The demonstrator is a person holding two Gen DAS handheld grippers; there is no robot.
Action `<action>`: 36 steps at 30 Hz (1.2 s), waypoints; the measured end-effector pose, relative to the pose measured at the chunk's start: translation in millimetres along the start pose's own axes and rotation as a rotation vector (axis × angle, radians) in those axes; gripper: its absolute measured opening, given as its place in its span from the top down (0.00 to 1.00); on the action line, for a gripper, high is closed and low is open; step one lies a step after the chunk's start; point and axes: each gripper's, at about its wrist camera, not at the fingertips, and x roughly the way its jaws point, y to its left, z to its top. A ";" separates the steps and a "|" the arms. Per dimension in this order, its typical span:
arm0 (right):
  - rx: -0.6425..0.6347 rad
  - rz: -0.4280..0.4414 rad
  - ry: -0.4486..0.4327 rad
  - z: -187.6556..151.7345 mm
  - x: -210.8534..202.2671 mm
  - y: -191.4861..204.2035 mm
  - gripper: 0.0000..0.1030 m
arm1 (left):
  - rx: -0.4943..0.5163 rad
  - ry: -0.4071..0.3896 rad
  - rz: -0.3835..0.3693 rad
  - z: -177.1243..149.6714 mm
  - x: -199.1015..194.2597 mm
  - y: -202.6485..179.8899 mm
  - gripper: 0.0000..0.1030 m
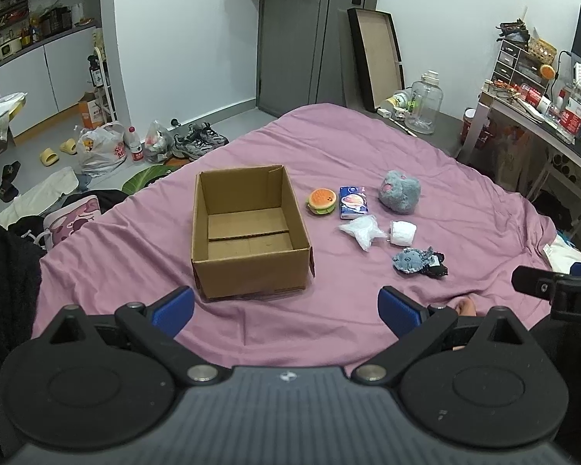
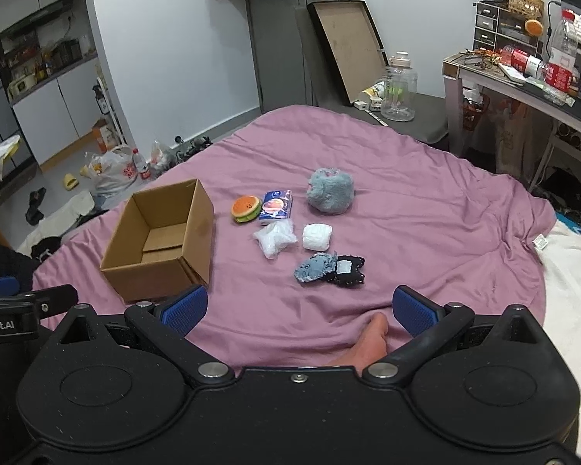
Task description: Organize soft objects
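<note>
- Nearest in, the left gripper (image 1: 286,306) is hanging over the front edge of the pink bedspread (image 1: 368,143) with its blue pads spread wide, gripping nothing
- The right gripper (image 2: 300,308) is sitting just as wide and just as empty, and a bare foot (image 2: 368,339) is poking out on the bedspread right between its fingers
- Just beyond the left gripper, the cardboard box (image 1: 248,267) is standing open and looking empty, so by my read no sorting has started yet
- To the right of the box, the soft things are lying loose: a blue and black plush (image 2: 327,269) nearest, then a crumpled plastic bag (image 2: 275,238) beside a white roll (image 2: 317,236)
- Further back, a burger toy (image 2: 246,209) is touching a blue tissue pack (image 2: 277,205), with a grey fluffy toy (image 2: 331,192) apart at the far right
- Risks I'm watching: pads closing on bedspread along with the flat plush, dragging the cloth and tipping the light box; the slippery bag sliding out of a shallow pinch; the burger and tissue pack being nudged together, sitting so tight
</note>
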 end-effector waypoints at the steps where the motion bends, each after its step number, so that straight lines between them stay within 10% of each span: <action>1: 0.008 0.004 -0.001 0.2 1.2 -2.6 0.00 | -0.001 0.000 0.001 0.6 0.8 0.4 0.03; 36: 0.472 0.119 0.119 6.9 136.1 -122.6 0.30 | -0.030 0.088 -0.106 25.0 122.1 -69.8 0.11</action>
